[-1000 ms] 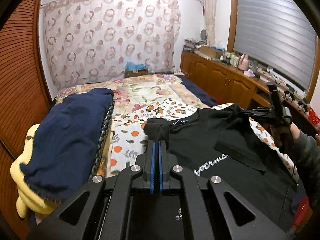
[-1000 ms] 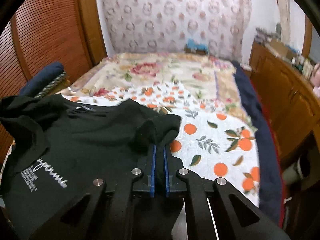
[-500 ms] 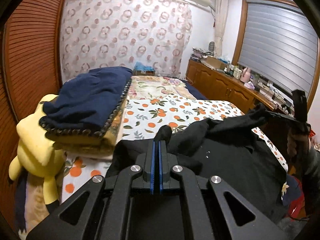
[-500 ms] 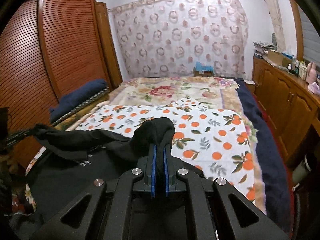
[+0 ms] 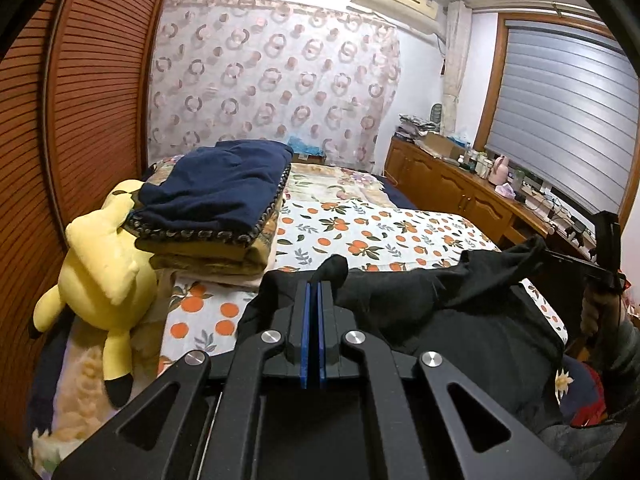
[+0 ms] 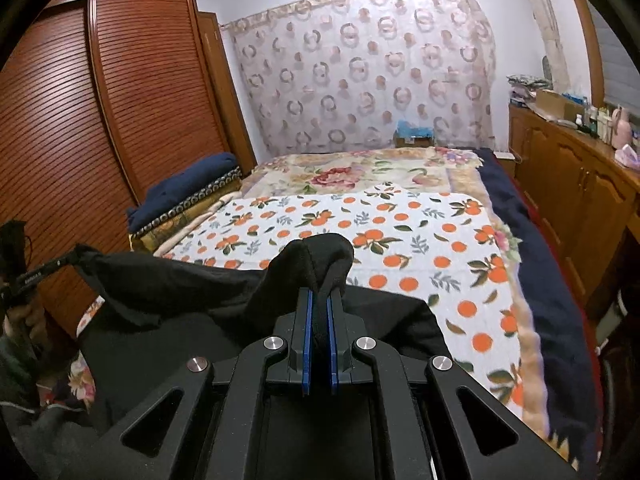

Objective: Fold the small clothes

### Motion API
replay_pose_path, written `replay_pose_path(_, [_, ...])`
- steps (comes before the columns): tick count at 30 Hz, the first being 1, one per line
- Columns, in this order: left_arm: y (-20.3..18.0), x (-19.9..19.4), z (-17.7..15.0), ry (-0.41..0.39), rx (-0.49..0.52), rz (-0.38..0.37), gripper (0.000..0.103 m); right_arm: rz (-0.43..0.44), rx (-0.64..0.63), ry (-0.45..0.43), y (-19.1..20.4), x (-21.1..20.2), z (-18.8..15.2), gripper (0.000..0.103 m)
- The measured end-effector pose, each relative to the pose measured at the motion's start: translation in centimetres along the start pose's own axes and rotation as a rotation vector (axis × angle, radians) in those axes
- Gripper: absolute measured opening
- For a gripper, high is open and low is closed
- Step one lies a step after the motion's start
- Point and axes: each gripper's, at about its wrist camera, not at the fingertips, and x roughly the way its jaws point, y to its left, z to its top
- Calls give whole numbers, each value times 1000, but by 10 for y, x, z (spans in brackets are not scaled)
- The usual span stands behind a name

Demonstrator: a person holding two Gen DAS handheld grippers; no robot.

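A black T-shirt [image 5: 448,316] hangs lifted between both grippers over the near end of the bed. My left gripper [image 5: 314,286] is shut on one top corner of it; a fold of cloth sticks up past the blue pads. My right gripper [image 6: 320,296] is shut on the other corner of the T-shirt [image 6: 200,296], cloth bunched above its pads. Each gripper shows in the other's view: the right one at the far right [image 5: 600,268], the left one at the far left [image 6: 24,280]. The shirt's lower part droops out of sight below.
The bed has an orange-print sheet [image 6: 400,240] and a floral blanket [image 6: 360,172] behind. A folded navy blanket stack [image 5: 224,200] and a yellow plush toy [image 5: 104,272] lie at the left edge. Wooden wardrobe doors [image 6: 100,120] stand left, a wooden cabinet [image 6: 580,184] right.
Both grippers have lifted the T-shirt off the bed and pulled it back toward the near edge. It lay flat with its print showing; now it hangs stretched between them.
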Motion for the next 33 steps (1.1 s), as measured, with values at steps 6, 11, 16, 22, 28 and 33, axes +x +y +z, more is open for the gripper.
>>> replay_pose_path(6, [3, -10, -1, -17, -5, 6, 4, -13, -59, 13, 21, -28, 1, 6])
replay_pose_path(11, [4, -16, -3, -22, 1, 13, 4, -26, -120, 32, 27, -37, 7, 6])
replay_pose_path(16, [4, -27, -4, -21, 8, 19, 4, -31, -175, 76, 33, -50, 1, 6])
replay_pose_path(22, [6, -25, -18, 39, 15, 31, 4, -47, -184, 138, 31, -64, -9, 6])
replay_pose_path(28, [14, 7, -48, 171, -18, 49, 4, -64, -138, 251, 21, -45, -45, 6])
replay_pose_path(33, [16, 18, -56, 213, -20, 75, 9, -82, -109, 321, 12, -24, -63, 6])
